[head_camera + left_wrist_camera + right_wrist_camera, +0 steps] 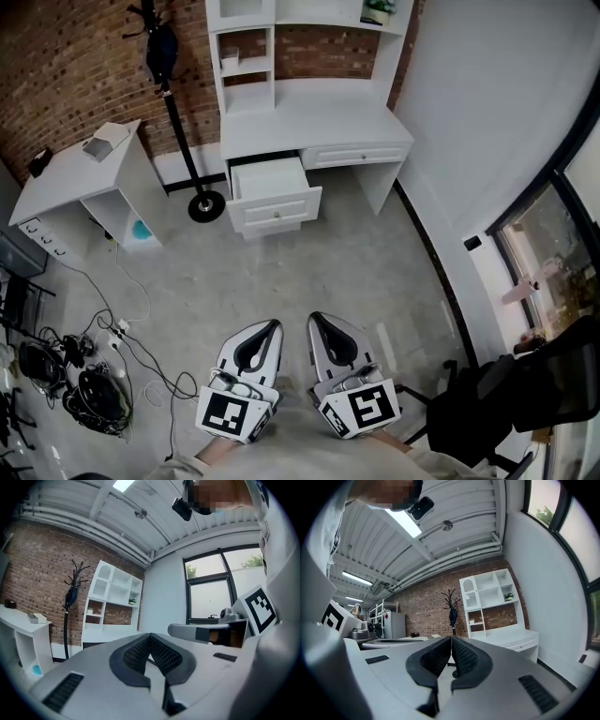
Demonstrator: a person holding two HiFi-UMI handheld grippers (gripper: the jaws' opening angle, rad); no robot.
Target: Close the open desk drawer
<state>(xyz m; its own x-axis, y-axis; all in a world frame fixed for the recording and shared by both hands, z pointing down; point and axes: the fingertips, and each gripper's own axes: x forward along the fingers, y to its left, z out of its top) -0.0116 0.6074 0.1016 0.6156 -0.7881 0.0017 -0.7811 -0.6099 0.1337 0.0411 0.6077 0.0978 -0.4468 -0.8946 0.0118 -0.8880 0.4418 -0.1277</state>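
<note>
Head view: left gripper (pixel 272 326) and right gripper (pixel 316 320) side by side at 6 o'clock, both aimed toward 12 o'clock over bare floor (pixel 356 253). Open drawer (pixel 272 192) at 12 o'clock, pulled out of the left half of the white desk (pixel 314 117), well apart from both grippers. Second drawer (pixel 356 155) just to its right, pushed in. Coat stand (pixel 178 122) at 11 o'clock, side table (pixel 70 173) at 10 o'clock, tangle of cables (pixel 94 380) at 8 o'clock, dark chair (pixel 525 384) at 4 o'clock.

Left gripper view: clenched and empty, ribbed pads (pixel 136 656) meeting at the tip. Desk with its shelves at 11 o'clock past the jaws, window (pixel 211 592) at 1 o'clock, right gripper's marker cube (pixel 260 609) at 3 o'clock. Open drawer not clearly made out here.

Right gripper view: likewise clenched on nothing, pads (pixel 464 657) pressed together. Coat stand at 12 o'clock, desk at 2 o'clock, open drawer hidden behind the jaws.
</note>
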